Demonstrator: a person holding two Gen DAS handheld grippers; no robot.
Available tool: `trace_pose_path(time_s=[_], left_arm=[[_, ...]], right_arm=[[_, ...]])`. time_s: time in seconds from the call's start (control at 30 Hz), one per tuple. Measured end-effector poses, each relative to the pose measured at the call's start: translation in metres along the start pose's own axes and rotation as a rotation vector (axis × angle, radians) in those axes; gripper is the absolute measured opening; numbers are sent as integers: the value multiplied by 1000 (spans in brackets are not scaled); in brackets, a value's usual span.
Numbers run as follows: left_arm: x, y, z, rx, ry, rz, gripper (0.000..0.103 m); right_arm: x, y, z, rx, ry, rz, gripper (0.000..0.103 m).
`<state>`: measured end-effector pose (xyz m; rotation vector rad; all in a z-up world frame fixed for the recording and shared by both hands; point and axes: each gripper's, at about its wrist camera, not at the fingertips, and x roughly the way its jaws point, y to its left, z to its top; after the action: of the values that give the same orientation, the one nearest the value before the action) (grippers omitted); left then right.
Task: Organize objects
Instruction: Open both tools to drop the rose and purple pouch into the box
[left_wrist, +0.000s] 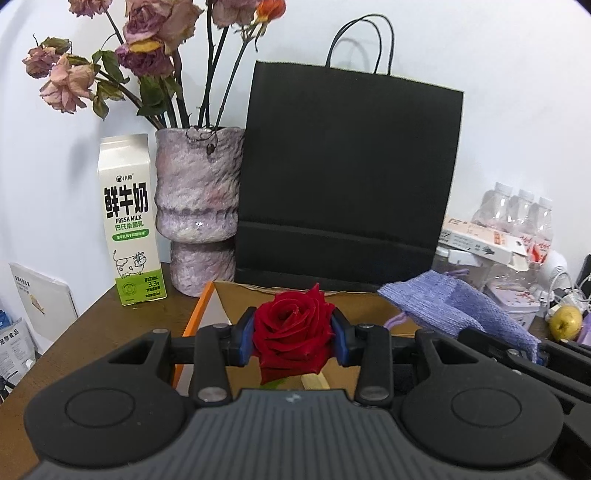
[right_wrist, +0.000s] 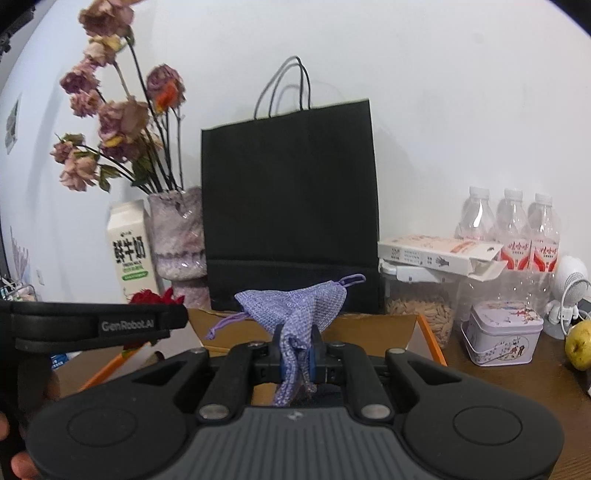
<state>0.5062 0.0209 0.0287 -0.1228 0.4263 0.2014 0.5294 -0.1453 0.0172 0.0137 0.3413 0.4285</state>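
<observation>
- The red rose (left_wrist: 295, 328) is held by its bloom between the blue pads of the left gripper (left_wrist: 295, 338), whose jaws are only partly open, pressing the petals from both sides.
- The purple knitted pouch (right_wrist: 299, 314) hangs pinched in the right gripper (right_wrist: 297, 356), whose jaws are closed almost fully on the cloth.
- Both things are in the air above the open cardboard box (left_wrist: 354, 306) with the orange edge, just in front of the black paper bag (left_wrist: 347, 177).
- I judge the step is carrying: both items are picked up but not yet placed.
- The vase (left_wrist: 197, 206) with dried flowers and the milk carton (left_wrist: 129, 221) stand on the left, beside the bag.
- The next move probably needs a gentle lowering into the box, because the rose can be crushed and the pouch drawstring (right_wrist: 225, 325) can catch on the flap.
</observation>
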Motion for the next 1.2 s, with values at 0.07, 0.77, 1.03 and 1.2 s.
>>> trace_pose_path(time_s=[0.07,0.77,1.03,1.2], left_arm=[[6,1,-1,0,8,5,41],[28,7,-12,12,50,23,103],[25,4,-11,17,39,17,103],[22,5,-11,15,29,10,103]], right_arm=[[5,-2,-3,1,11,-8,10],[30,-17,-21,21,99,-115,84],[30,-16,-21,16,106,-126,103],[29,-16,-20,14,111,-129,103]])
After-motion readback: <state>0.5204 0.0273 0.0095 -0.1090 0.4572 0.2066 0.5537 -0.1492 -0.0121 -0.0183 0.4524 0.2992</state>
